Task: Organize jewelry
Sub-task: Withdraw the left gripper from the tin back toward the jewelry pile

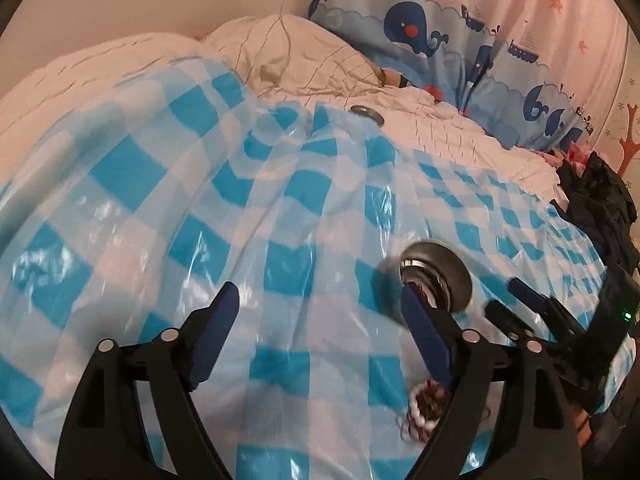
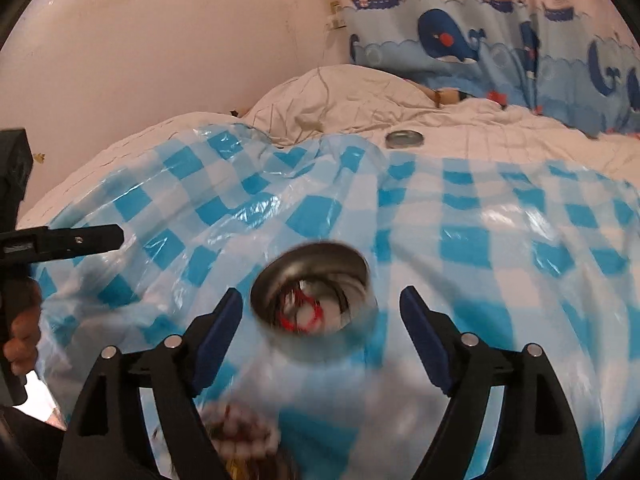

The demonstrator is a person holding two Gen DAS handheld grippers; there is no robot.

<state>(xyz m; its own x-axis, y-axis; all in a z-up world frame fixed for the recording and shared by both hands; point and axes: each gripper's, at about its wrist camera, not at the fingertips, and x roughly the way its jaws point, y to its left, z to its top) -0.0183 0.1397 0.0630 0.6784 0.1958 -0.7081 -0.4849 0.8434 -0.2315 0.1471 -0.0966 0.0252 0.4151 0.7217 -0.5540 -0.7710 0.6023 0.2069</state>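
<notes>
A blurred beaded bundle (image 2: 244, 432), perhaps bracelets, lies nearest on the checked plastic sheet (image 2: 500, 240). The right hand-held gripper (image 2: 320, 312) gapes around the metal tin (image 2: 316, 304) without touching it. The left hand-held gripper (image 1: 320, 320) stands open, empty.

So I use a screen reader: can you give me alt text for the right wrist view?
Open right tongs hover beside a round metal tin holding jewelry with red cord, on a blue-and-white checked plastic sheet over a bed. A metal lid lies farther back.
</notes>
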